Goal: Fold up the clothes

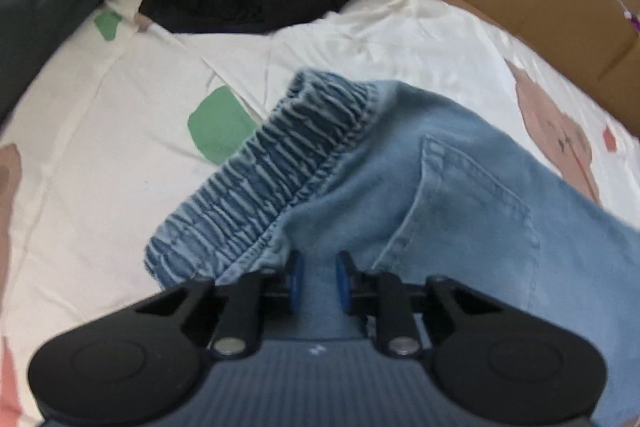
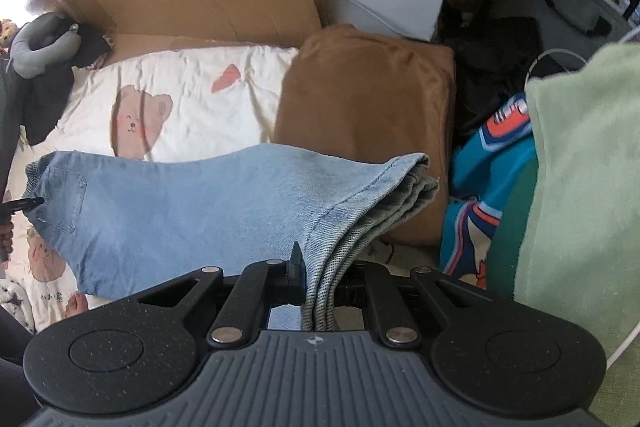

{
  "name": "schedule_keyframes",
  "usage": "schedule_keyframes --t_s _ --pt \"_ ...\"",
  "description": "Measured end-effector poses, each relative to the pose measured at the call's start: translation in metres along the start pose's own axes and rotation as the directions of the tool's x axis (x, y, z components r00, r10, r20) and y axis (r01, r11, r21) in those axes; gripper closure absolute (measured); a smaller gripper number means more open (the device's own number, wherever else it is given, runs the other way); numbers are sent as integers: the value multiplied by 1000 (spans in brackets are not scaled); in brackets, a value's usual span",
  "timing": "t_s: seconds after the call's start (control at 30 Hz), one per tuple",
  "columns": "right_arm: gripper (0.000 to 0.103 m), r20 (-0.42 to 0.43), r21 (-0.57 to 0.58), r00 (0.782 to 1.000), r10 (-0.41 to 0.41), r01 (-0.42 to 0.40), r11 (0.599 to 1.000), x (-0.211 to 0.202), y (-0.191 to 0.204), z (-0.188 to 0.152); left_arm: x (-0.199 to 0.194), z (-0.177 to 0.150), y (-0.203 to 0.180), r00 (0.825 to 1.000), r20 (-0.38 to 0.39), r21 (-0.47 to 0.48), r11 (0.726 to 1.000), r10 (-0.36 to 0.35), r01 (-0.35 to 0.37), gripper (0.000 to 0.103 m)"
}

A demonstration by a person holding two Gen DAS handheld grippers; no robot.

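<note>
Jeans [image 1: 420, 187] gripped at both ends — stretched over the bed sheet [image 1: 100, 147].
Left gripper [image 1: 319, 281] was clamped narrow on denim near the elastic waistband [image 1: 280, 167]; right gripper [image 2: 320, 267] was pinched on stacked hem layers.

Soft faded denim jeans [image 1: 440, 187] on matt cotton sheet [image 1: 100, 167].

Black two-finger grippers, ribbed grey bodies, silver pivot pins, left fingers [image 1: 297, 281] seemingly blue-padded

Cream bear-print bedsheet [image 2: 188, 83]; flattened cardboard [image 2: 208, 3] behind; brown cushion [image 2: 364, 99] beside.
</note>
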State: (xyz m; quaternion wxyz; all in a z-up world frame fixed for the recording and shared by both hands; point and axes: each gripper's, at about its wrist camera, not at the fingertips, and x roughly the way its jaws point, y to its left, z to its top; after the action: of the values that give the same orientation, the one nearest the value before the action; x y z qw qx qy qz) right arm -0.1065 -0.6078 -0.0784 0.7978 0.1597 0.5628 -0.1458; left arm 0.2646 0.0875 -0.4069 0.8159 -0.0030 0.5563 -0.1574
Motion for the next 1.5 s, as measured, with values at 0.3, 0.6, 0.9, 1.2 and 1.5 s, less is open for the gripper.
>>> schedule_keyframes --t_s 0.3,0.6,0.9,1.2,1.5 --pt "95 49 -20 999 12 -11 1000 -20 46 12 -14 15 -1 999 -39 -11 1000 -26 25 74" --pt "95 79 -6 997 11 -11 1000 -50 81 28 -52 -9 -4 998 8 73 995 -63 62 78" --pt "95 81 15 997 5 -6 1000 -60 98 30 -19 -22 2 998 -21 126 991 57 -54 101" --pt "95 173 34 984 52 -59 998 -58 121 27 -52 -19 -14 998 55 180 983 16 -26 88" --pt "95 210 54 977 29 -42 998 -33 125 12 -32 24 -30 993 119 207 978 8 -33 88"
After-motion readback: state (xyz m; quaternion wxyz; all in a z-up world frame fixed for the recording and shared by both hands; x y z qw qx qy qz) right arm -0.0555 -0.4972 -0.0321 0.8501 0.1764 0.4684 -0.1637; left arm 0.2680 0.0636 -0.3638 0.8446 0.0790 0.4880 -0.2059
